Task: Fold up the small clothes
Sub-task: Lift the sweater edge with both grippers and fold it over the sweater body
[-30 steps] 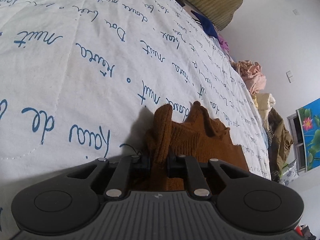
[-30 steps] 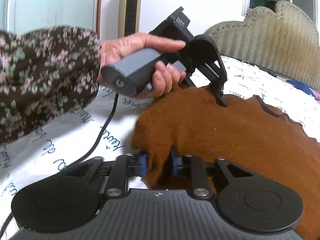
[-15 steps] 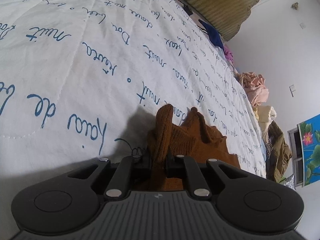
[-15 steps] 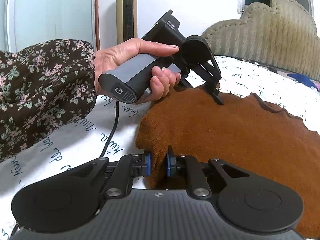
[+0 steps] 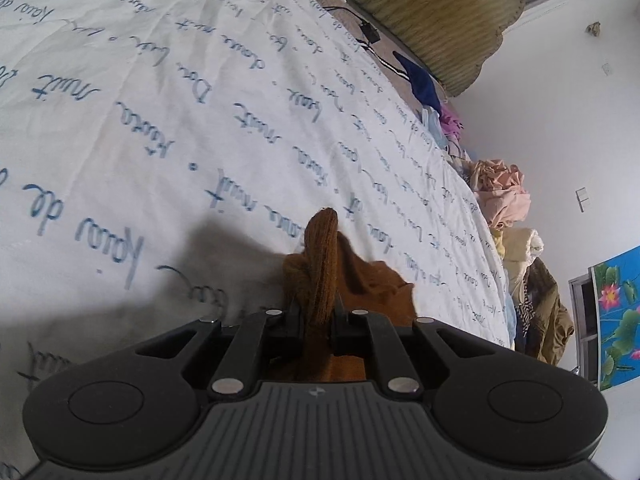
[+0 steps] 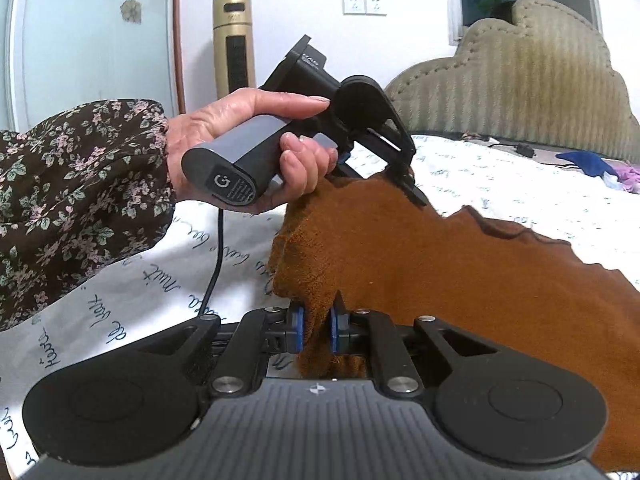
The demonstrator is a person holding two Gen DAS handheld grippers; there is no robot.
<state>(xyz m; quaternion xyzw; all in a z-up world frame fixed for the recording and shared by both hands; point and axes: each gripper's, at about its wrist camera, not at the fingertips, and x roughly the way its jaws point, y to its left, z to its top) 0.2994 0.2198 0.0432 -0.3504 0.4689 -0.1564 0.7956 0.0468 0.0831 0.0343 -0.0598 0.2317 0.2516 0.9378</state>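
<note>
A small brown knit garment (image 6: 440,264) lies on a white bedspread (image 5: 160,120) printed with blue script. My right gripper (image 6: 317,330) is shut on its near edge, cloth pinched between the blue pads. My left gripper (image 5: 318,320) is shut on another edge of the same brown garment (image 5: 320,264), a fold of it standing up between the fingers. In the right wrist view the left gripper (image 6: 414,196) shows, held in a hand with a floral sleeve, clamped on the far edge and lifting it off the bed.
A padded beige headboard (image 6: 520,80) stands at the bed's far end. A blue cloth (image 5: 420,84) and piles of clothes (image 5: 504,196) lie along the bed's far side. A gold tower fan (image 6: 234,44) stands by the wall. A black cable (image 6: 218,256) hangs from the left gripper.
Both grippers have risen with the garment's edges held; the left one has lifted its edge higher off the bedspread. The cloth between them has pulled up and tauter.
</note>
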